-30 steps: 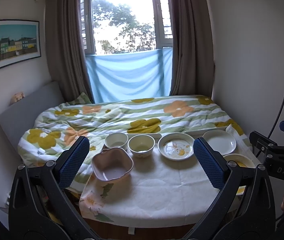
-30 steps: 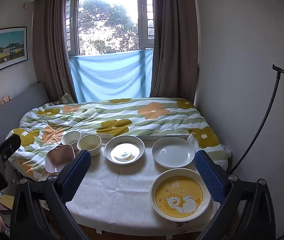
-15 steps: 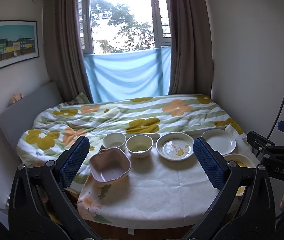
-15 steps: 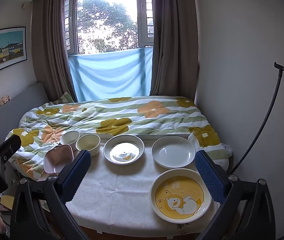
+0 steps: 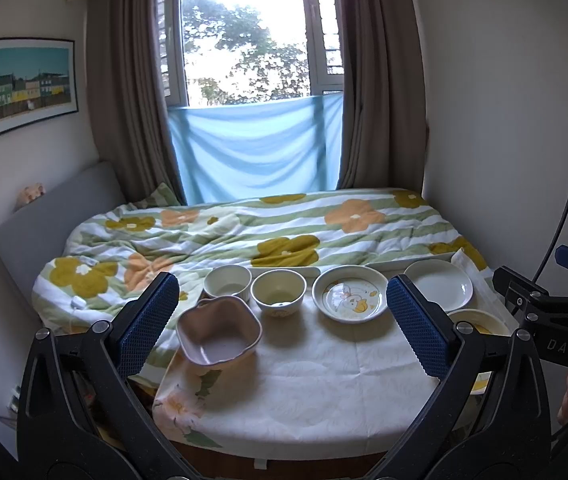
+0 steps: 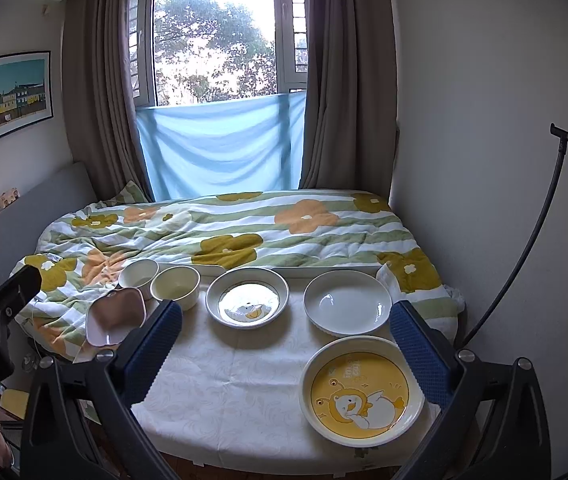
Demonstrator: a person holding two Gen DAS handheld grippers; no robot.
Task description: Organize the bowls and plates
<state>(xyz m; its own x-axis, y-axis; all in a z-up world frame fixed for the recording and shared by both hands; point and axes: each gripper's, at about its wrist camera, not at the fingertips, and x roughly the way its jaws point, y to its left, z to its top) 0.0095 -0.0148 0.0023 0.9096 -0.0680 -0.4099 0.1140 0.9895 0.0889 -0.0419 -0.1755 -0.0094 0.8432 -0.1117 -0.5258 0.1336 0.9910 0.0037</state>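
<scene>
Because nothing had yet been picked up, the left gripper [image 5: 282,316] and right gripper [image 6: 286,338] both hung spread and empty, bowls [image 5: 278,292] ahead of the left, the yellow plate [image 6: 362,398] just below the right, probably first to stack.

A home bedroom: quilted bed [image 5: 268,232], curtained window [image 5: 244,40], framed picture [image 5: 30,86].

I see glossy glazed ceramic on the white plate [image 6: 347,302] and duck plate [image 6: 362,397] — the bench cloth [image 6: 244,380] looks matt, faintly embossed.
</scene>
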